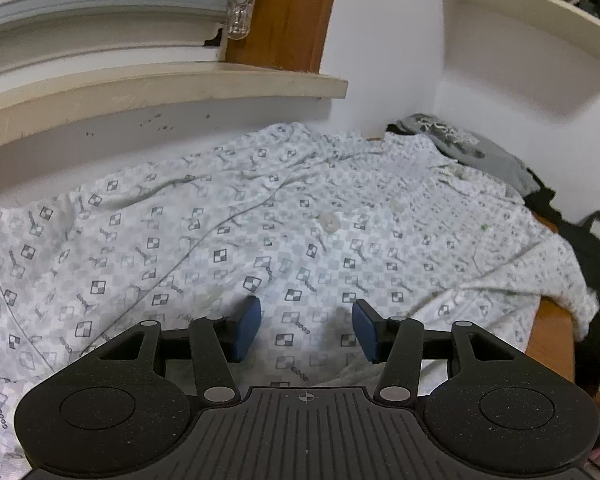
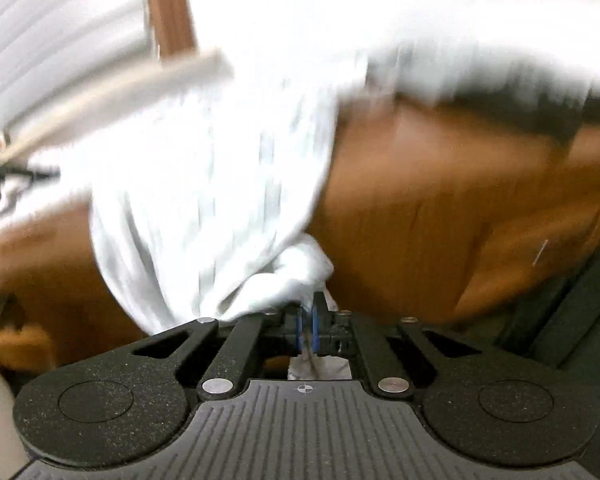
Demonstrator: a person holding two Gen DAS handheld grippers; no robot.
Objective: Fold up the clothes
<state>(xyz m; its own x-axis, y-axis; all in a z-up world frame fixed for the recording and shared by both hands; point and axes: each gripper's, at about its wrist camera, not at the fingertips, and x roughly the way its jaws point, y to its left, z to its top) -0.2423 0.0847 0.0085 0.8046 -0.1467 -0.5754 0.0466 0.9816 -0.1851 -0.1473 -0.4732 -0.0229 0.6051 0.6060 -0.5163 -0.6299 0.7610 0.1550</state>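
Note:
A white button-up shirt [image 1: 260, 232] with a grey checker print lies spread over a wooden table [image 1: 552, 336], buttons up. My left gripper [image 1: 306, 326] hovers just over its near part, jaws open, blue pads apart with only flat cloth beneath. In the blurred right wrist view, my right gripper [image 2: 307, 322] is shut on a bunched edge of the shirt [image 2: 204, 184]. The cloth stretches up and away from the pads, lifted off the brown table [image 2: 440, 208].
A grey garment [image 1: 472, 152] and dark items lie at the table's far right. A beige window sill [image 1: 160, 84] and wooden frame [image 1: 284, 12] stand behind the shirt. A white shelf [image 1: 540, 40] with books hangs upper right. The table edge drops off at right.

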